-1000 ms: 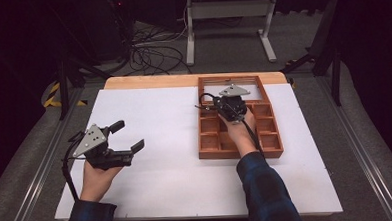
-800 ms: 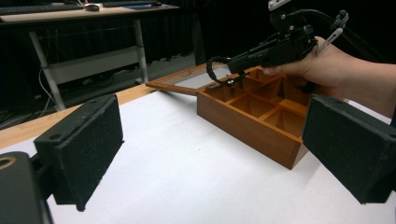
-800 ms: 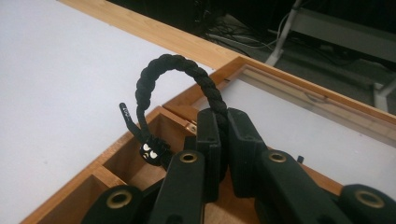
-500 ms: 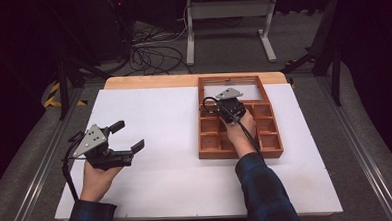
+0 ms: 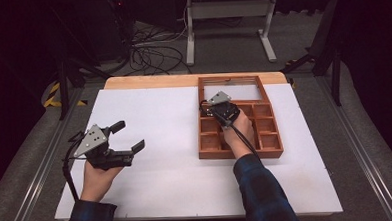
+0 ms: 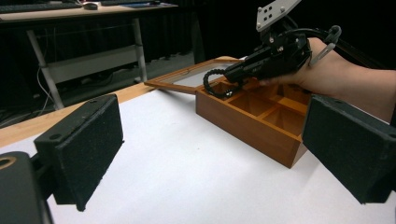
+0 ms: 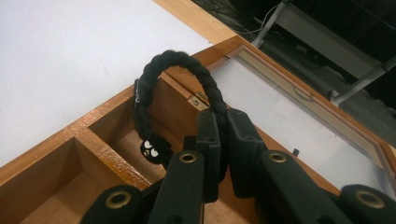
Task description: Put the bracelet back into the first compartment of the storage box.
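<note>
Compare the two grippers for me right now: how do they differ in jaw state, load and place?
The left gripper has its jaws wide apart with nothing between them; the right gripper is shut on a black braided bracelet. The left gripper hovers over the bare white table, off the wooden box; the right gripper is over the box's far-left compartment. Both are hand-held and carry a grey three-cornered plate.

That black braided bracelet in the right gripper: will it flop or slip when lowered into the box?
The bracelet holds its arch above the right gripper, so probably semi-stiff. Its rough braid likely resists slipping. It looks light, and may catch on the box divider.
</note>
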`<state>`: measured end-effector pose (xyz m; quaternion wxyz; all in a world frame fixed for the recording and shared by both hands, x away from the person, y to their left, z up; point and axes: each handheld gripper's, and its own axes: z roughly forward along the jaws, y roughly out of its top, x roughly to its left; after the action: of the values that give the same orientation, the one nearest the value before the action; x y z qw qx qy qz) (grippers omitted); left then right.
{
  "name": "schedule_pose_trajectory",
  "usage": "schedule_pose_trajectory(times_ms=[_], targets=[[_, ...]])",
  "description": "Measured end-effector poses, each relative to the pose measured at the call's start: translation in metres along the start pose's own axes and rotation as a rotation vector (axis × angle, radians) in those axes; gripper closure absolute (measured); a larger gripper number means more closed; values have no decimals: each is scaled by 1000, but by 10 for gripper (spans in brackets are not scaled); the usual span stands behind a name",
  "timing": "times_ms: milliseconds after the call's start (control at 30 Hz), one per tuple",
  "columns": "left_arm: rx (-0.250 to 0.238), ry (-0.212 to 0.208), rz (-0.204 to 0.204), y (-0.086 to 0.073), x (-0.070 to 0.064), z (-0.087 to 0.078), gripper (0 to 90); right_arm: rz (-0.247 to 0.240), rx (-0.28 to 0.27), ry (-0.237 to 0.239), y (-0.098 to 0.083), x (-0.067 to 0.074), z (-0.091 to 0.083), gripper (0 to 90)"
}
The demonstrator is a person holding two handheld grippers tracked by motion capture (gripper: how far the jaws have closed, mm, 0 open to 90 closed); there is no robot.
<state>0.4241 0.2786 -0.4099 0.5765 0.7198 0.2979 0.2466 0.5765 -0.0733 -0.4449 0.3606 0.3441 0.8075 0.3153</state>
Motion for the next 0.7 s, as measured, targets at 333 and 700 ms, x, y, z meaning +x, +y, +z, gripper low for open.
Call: schedule_pose_trajectory(times_ms=[333,700], targets=[[2,-2,1,0,0,1,62,-68,13,35,2,9,3,843],[3,-2,-5,0,0,0,62,-3,4,122,4,8,5,839]])
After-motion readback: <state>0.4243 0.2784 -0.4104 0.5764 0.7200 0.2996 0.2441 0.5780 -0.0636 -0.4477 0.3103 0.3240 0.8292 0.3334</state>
